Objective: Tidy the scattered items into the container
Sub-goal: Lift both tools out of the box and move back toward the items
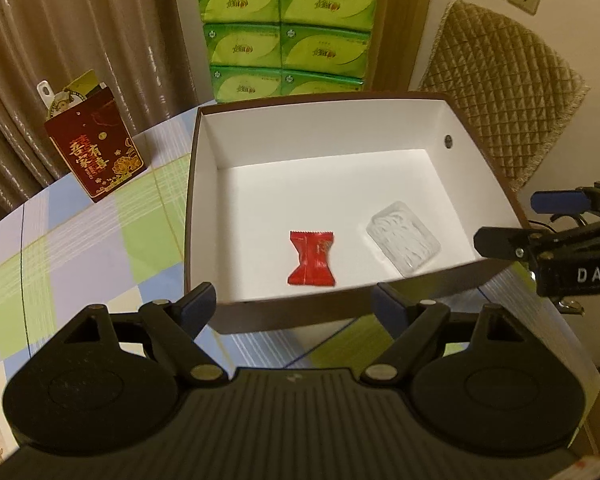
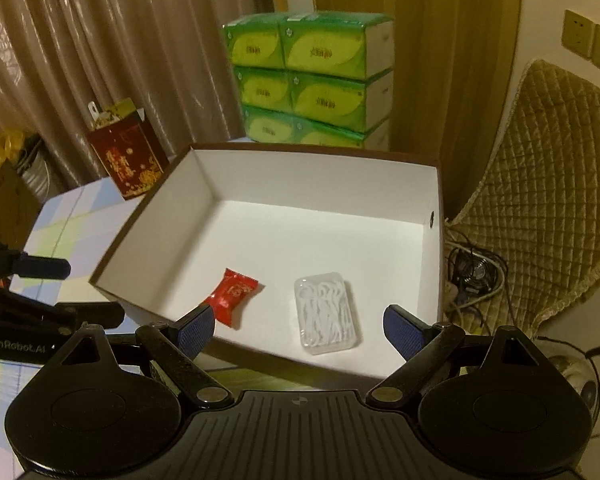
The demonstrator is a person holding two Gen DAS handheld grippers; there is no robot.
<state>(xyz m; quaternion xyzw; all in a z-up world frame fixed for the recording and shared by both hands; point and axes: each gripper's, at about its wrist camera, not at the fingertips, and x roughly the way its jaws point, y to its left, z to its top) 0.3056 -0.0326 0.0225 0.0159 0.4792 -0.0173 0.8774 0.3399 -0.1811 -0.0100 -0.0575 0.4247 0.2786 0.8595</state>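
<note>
A brown box with a white inside (image 1: 204,184) (image 2: 430,248) stands on the checked tablecloth. On its floor lie a red candy wrapper (image 1: 311,258) (image 2: 230,294) and, to its right, a clear plastic case of white floss picks (image 1: 404,240) (image 2: 326,314). My left gripper (image 1: 294,306) hangs open before the box's near wall, nothing between its blue pads. My right gripper (image 2: 300,330) is open too, above the box's near edge, with the case lying on the floor below it. Each gripper shows at the edge of the other's view (image 1: 540,220) (image 2: 40,288).
A stack of green tissue packs (image 1: 286,32) (image 2: 308,80) rises behind the box. A dark red gift bag (image 1: 96,156) (image 2: 128,160) stands at the table's far left. A quilted chair back (image 1: 500,92) is at the right, with cables on the floor (image 2: 476,276).
</note>
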